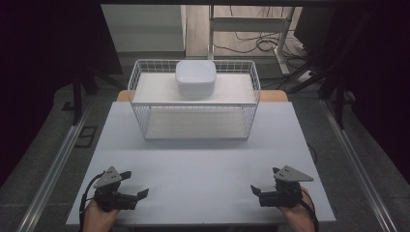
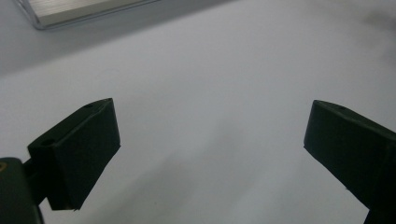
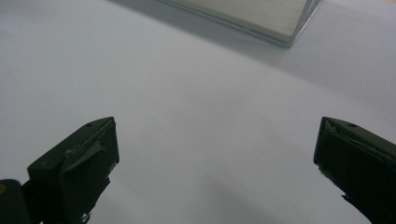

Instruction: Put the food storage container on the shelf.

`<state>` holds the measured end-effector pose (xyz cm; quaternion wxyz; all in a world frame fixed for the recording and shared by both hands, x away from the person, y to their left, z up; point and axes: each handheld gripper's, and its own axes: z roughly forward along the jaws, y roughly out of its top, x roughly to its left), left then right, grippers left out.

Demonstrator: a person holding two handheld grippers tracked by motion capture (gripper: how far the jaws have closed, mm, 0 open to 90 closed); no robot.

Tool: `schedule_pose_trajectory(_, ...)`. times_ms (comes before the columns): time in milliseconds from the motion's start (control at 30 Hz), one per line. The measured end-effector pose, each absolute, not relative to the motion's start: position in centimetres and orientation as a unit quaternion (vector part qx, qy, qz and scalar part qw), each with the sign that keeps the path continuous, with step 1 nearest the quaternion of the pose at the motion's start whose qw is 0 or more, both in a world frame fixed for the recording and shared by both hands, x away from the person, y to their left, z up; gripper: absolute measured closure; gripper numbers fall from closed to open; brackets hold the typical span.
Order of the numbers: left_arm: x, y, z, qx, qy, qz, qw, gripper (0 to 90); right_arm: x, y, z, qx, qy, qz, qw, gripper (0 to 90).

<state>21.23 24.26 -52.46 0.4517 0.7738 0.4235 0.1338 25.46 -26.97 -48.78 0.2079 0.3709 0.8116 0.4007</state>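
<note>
On the near edge of the table, two grippers rest well apart, one at each corner, each held by a hand coming in from below. At the near left sits the left gripper, its jaws pointing inward toward the table's middle. At the near right sits the right gripper, pointing inward the other way, so the two face each other across bare tabletop. Each carries a grey three-cornered plate on top and a cable trailing back along the wrist.

Seen from the left gripper view, the left gripper has its two black jaws spread wide, with nothing between them but the pale table surface. Seen from the right gripper view, the right gripper is the same: jaws wide apart, nothing held, the table beneath. A pale metal-edged strip crosses the top corner of each gripper view.

Farther back, at the table's far side and centred, stands a white wire rack with an upper shelf and a lower shelf. A white bowl sits upright on the upper shelf, toward its back edge and about midway along it. The lower shelf holds nothing. Rack and bowl are well apart from both grippers, with open table between.
</note>
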Motion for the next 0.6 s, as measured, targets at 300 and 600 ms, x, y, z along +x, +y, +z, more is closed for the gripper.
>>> schedule_pose_trajectory(300, 21.3, 24.0, -53.2, 0.788, 0.432, 0.116, 0.424, 2.8, 24.9, -27.5, -50.2, 0.388, 0.821, 0.380, 0.177, 0.0)
schedule_pose_trajectory(600, 21.6, 24.2, -53.4, 0.784, 0.442, 0.106, 0.424, 3.2, 25.3, -27.4, -51.2, 0.399, 0.834, 0.348, 0.152, 0.0)
